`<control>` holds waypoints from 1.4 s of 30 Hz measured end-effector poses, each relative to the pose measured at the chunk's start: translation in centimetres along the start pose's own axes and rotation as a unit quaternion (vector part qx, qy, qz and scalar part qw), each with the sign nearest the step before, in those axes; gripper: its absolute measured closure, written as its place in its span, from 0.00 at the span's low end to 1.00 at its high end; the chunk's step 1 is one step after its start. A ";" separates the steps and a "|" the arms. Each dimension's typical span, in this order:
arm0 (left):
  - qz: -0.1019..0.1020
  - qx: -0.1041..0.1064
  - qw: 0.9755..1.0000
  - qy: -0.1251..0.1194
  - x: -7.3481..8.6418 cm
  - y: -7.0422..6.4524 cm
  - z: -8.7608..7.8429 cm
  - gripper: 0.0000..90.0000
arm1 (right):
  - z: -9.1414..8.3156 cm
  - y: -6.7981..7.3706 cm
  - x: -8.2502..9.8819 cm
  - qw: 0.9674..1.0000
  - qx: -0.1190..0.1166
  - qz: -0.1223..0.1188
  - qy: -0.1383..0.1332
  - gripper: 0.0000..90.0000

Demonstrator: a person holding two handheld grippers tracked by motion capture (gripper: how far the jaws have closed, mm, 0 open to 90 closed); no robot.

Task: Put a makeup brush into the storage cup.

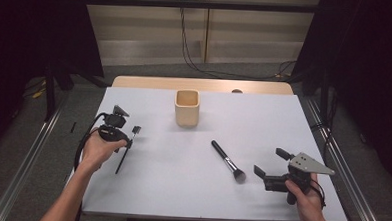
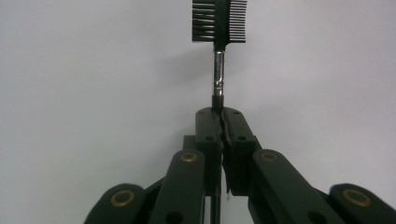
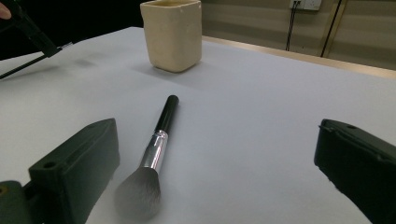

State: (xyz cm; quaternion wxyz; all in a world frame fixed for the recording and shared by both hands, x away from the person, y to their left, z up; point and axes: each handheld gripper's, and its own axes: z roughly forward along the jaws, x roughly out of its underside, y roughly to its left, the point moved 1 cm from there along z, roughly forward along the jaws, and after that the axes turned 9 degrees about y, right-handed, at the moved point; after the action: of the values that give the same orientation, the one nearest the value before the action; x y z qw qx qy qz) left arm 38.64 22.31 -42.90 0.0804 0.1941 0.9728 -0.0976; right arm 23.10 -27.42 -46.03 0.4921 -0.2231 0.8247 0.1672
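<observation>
Between the left gripper's (image 2: 221, 122) closed jaws sits a thin brow comb brush (image 2: 218, 28), its comb head beyond the tips. Ahead of the right gripper (image 1: 271, 163), jaws spread wide, lies a powder brush (image 3: 152, 161); beyond that stands a beige cup (image 3: 171, 33).

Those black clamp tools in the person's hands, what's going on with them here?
A person works two hand-held grippers over a white table. The left gripper is shut on a thin brow comb brush. The right gripper is open beside a powder brush lying flat. A beige cup stands upright farther back.
</observation>
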 end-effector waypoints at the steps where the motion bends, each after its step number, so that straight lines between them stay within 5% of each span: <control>1: 0.000 0.003 1.000 -0.019 0.2 0.1 -0.4 0.96 | 0.0 0.0 0.0 1.000 -0.001 0.001 -0.001 0.00; 13: 0.035 0.013 0.997 -0.073 1.1 -0.7 -1.3 0.96 | 0.0 0.0 0.0 1.000 0.000 0.002 -0.001 0.00; 21: 0.044 0.025 0.988 -0.148 2.1 -0.6 -1.8 0.96 | 0.0 0.0 0.0 1.000 0.000 0.002 -0.001 0.00; 24: 0.033 0.016 0.987 -0.154 2.5 -0.5 -1.9 0.96 | 0.0 0.0 0.0 1.000 0.000 0.002 -0.001 0.00; 33: 0.032 0.017 0.973 -0.228 4.0 0.0 -2.1 0.96 | 0.0 -0.1 0.0 1.000 0.003 0.001 0.000 0.00; 42: 0.038 0.021 0.962 -0.269 4.7 0.1 -2.2 0.96 | 0.0 -0.1 0.0 1.000 0.002 0.001 -0.001 0.00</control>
State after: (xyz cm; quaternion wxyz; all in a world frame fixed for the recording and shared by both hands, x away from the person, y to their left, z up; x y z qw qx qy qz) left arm 34.08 24.60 -41.70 0.3384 0.1992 0.9050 -0.1639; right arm 23.13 -27.47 -46.04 0.4930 -0.2210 0.8250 0.1659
